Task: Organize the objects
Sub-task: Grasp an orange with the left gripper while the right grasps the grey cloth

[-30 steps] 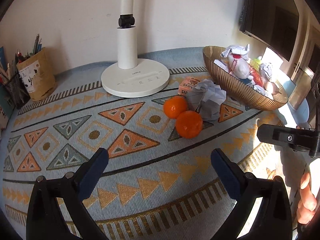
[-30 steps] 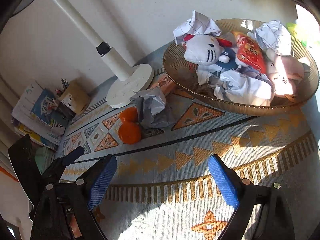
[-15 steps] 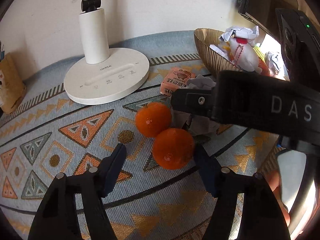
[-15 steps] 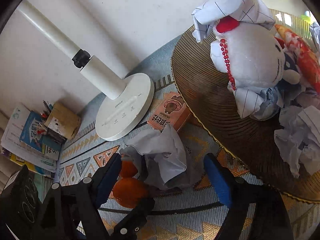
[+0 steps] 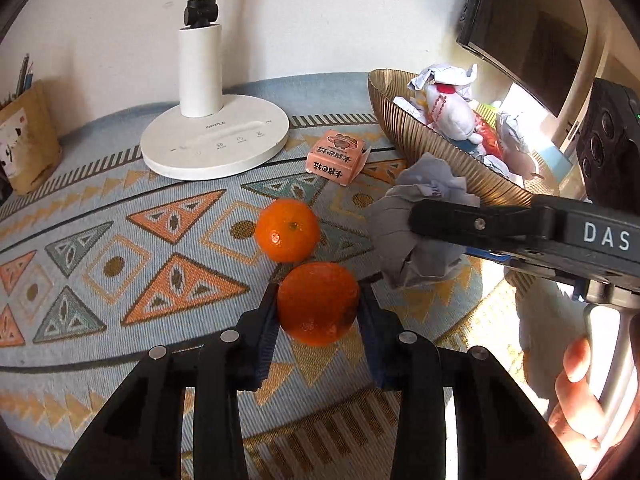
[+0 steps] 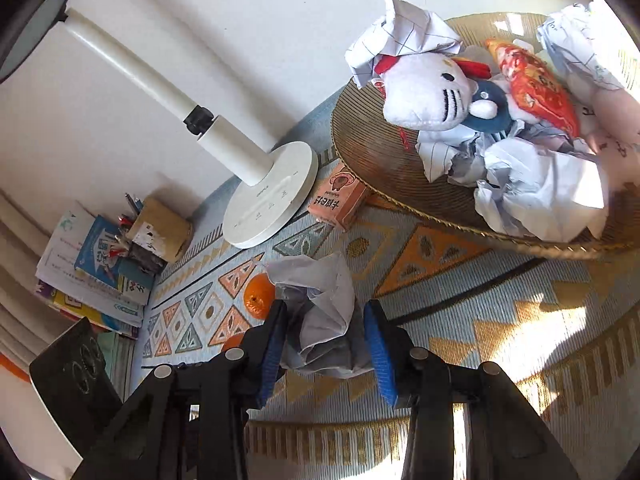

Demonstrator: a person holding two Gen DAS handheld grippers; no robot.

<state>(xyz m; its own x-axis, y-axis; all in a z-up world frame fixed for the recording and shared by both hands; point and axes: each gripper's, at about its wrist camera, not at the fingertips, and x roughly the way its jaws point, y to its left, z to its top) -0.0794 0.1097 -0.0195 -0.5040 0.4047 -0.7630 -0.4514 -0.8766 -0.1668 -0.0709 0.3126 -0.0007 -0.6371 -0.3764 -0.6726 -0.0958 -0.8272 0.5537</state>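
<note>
Two oranges lie on the patterned cloth. My left gripper (image 5: 319, 298) is shut on the near orange (image 5: 318, 312), with both pads against its sides. The far orange (image 5: 287, 229) sits free just beyond it. My right gripper (image 6: 325, 310) has a grey crumpled paper ball (image 6: 326, 292) between its blue pads; its jaws are closing and both pads touch the paper. In the left wrist view, one black finger of the right gripper crosses the paper ball (image 5: 400, 216). A gold ribbed bowl (image 6: 372, 160) behind holds a white plush cat, a red packet and more crumpled paper.
A white lamp base (image 5: 216, 140) stands at the back centre, with a pink carton (image 5: 336, 158) between it and the bowl (image 5: 412, 140). A brown pen holder (image 5: 24, 136) and stacked books (image 6: 92, 264) sit far left. A dark monitor (image 5: 524, 20) is at the back right. A person's hand (image 5: 580, 400) holds the right gripper's handle.
Both grippers came forward and down from wide open. The left jaws closed onto the near orange. The right jaws narrowed around the grey paper ball.
</note>
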